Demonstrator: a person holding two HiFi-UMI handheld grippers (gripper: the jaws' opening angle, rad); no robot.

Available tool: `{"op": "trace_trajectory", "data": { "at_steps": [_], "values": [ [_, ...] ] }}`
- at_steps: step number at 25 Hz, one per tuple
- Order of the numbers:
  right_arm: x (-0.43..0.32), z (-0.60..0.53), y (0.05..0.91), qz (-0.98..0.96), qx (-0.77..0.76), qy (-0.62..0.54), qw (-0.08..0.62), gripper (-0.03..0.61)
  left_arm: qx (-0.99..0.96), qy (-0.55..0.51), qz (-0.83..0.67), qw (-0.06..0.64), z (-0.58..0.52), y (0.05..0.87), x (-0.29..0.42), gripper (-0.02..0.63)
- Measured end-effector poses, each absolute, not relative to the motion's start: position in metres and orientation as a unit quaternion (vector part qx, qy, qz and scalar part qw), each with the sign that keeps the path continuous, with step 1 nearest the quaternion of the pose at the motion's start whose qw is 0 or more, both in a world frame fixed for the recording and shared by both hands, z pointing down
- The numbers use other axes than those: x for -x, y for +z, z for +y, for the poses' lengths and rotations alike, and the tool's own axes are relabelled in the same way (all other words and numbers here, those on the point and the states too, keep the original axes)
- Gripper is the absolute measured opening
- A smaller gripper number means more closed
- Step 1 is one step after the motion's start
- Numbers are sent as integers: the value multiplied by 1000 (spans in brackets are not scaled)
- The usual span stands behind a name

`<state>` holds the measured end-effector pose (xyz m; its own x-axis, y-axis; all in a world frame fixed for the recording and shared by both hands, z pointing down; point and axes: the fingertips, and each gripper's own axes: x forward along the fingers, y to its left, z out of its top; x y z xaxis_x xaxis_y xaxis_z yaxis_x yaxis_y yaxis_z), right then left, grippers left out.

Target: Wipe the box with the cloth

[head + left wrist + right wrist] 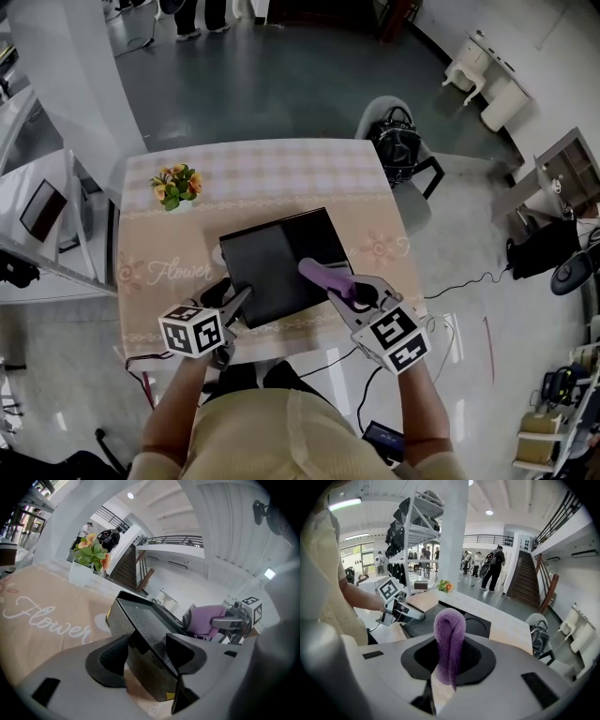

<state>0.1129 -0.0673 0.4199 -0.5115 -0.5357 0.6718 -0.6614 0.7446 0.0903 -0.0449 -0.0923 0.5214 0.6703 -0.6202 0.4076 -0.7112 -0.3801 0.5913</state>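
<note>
A flat black box [281, 255] lies in the middle of the beige tablecloth [281, 173]. My left gripper [240, 300] clamps the box's near left corner; in the left gripper view the box [140, 620] sits wedged between both dark pads [108, 660]. My right gripper [341, 289] is shut on a folded purple cloth [322, 275], which sticks out over the box's near right edge. In the right gripper view the cloth [450, 627] stands up as a loop between the jaws, with the box [476, 623] behind it and a little below.
A small pot of orange flowers [175, 185] stands at the table's far left. A chair with a black bag [397, 141] is beyond the far right corner. Cables [342, 361] hang by the near edge. People [493, 571] stand far behind.
</note>
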Motion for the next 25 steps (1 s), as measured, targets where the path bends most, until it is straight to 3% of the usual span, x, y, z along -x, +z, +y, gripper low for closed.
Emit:
{"op": "trace_trajectory", "data": {
  "at_steps": [4, 13, 19, 25],
  "values": [
    [-127, -99, 386, -843, -429, 15, 324, 83, -827, 58, -403, 387, -92, 522, 45, 255],
    [-86, -151, 396, -804, -463, -134, 349, 83, -825, 56, -406, 389, -92, 522, 45, 255],
    [-43, -158, 454, -824, -389, -99, 400, 83, -826, 54, -404, 390, -91, 521, 43, 255],
    [-19, -151, 477, -853, -327, -40, 405, 83, -825, 55, -405, 389, -88, 520, 45, 255]
  ]
}}
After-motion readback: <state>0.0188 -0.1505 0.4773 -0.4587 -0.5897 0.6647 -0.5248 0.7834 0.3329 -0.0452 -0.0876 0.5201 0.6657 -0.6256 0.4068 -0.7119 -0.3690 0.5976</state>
